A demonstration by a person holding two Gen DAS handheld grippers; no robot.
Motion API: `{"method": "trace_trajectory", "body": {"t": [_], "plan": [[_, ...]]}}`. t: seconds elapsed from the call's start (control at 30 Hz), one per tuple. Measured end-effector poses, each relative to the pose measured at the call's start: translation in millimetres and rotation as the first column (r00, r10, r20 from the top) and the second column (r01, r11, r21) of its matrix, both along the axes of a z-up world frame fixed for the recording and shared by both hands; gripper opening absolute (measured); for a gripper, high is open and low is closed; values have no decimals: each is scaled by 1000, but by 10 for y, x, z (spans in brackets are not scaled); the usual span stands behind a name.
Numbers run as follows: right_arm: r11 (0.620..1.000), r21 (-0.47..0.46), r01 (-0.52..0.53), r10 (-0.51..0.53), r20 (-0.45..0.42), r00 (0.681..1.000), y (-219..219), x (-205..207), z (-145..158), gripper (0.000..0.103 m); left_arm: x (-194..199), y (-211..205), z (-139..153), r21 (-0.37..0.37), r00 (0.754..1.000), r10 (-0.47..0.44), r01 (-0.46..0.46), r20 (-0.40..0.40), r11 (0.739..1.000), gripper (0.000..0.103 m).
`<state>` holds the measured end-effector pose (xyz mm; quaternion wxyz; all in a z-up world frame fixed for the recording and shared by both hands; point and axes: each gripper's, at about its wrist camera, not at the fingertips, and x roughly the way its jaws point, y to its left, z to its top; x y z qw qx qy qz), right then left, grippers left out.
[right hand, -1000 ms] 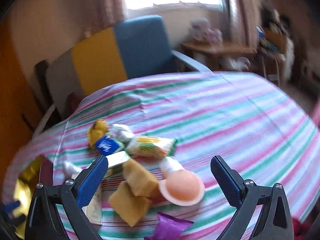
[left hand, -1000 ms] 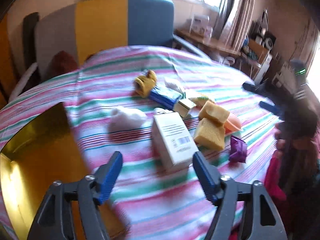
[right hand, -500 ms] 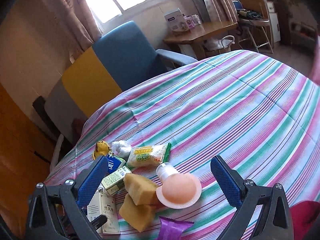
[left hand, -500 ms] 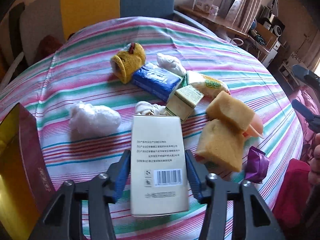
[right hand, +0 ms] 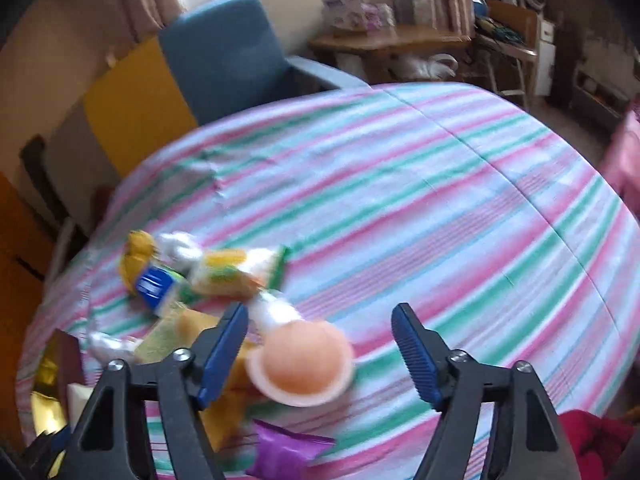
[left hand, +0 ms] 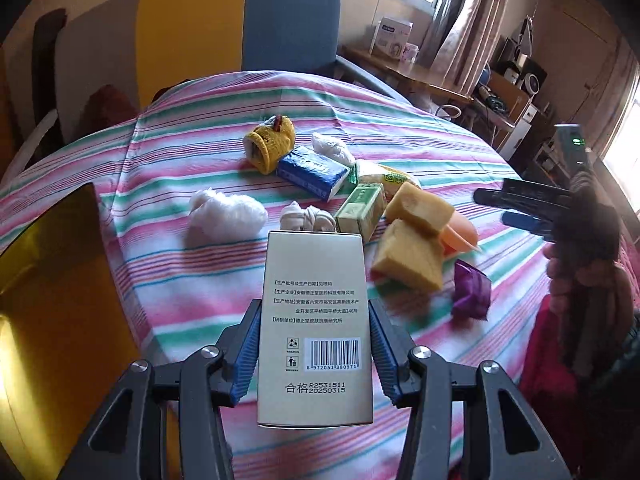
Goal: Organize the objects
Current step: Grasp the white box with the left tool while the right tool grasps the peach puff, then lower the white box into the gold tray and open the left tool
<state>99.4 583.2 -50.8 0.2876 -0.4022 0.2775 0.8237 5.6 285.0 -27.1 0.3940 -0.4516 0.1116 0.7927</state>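
Note:
My left gripper (left hand: 315, 310) is shut on a pale carton with a barcode (left hand: 316, 280), its blue pads pressed on both long sides. Beyond it on the striped cloth lie a yellow knitted piece (left hand: 272, 146), a blue tissue pack (left hand: 312, 172), white wads (left hand: 226, 216), a small green box (left hand: 360, 210), two yellow sponges (left hand: 408, 258) and a purple packet (left hand: 472, 292). My right gripper (right hand: 320, 312) hangs over a peach cup (right hand: 300, 364). Its jaws are closing, and the cup lies between them without touching the pads.
A gold-lined box (left hand: 52, 280) stands at the table's left edge. A blue and yellow armchair (left hand: 240, 28) is behind the table, with a wooden desk (right hand: 384, 40) and shelves further back. The right half of the striped tablecloth (right hand: 460, 200) carries nothing. Red fabric (left hand: 556, 352) hangs at the near right.
The left jaws closed on the carton and it now sits higher and nearer in the grip. The right gripper dropped toward the peach cup and its jaws narrowed.

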Motion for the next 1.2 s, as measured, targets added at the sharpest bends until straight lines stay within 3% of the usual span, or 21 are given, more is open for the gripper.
{"method": "trace_trajectory", "body": {"t": [0.1, 0.27, 0.4, 0.47, 0.5, 0.57, 0.73, 0.83, 0.93, 1.03, 1.2], "plan": [[998, -36, -48, 49, 10, 999, -17, -51, -69, 71, 51, -113, 52, 14, 1000, 2, -2, -10, 1000, 50], [996, -56, -67, 72, 96, 993, -28, -173, -255, 71, 61, -309, 123, 44, 1000, 23, -24, 6, 999, 50], [987, -125, -99, 111, 99, 989, -22, -212, -393, 75, 37, -502, 152, 68, 998, 53, -55, 24, 996, 50], [980, -166, -110, 128, 104, 986, -39, -228, -470, 70, 18, -632, 188, 95, 997, 68, -72, 39, 993, 51], [978, -168, -122, 139, 93, 986, -53, -229, -467, 63, 9, -688, 208, 109, 996, 72, -77, 50, 991, 51], [981, -130, -141, 156, 113, 981, -110, -236, -448, 54, 0, -838, 262, 140, 994, 88, -97, 71, 985, 51], [989, -71, -129, 138, 132, 982, -141, -203, -410, 49, -44, -1230, 499, 205, 986, 161, -169, 53, 964, 51], [993, -35, -109, 112, 124, 986, -108, -172, -343, 49, -188, -1588, 591, 207, 964, 263, -262, 22, 943, 51], [996, 16, -83, 81, 104, 991, -94, -138, -244, 49, -422, -2014, 578, 169, 922, 388, -381, -9, 909, 51], [997, 41, -69, 66, 78, 995, -96, -147, -176, 49, -737, -2350, 442, 78, 877, 478, -473, -57, 877, 51], [994, 79, -82, 78, 47, 996, -169, -163, -85, 49, -1262, -2694, 67, -5, 839, 544, -544, -24, 839, 51]]}}
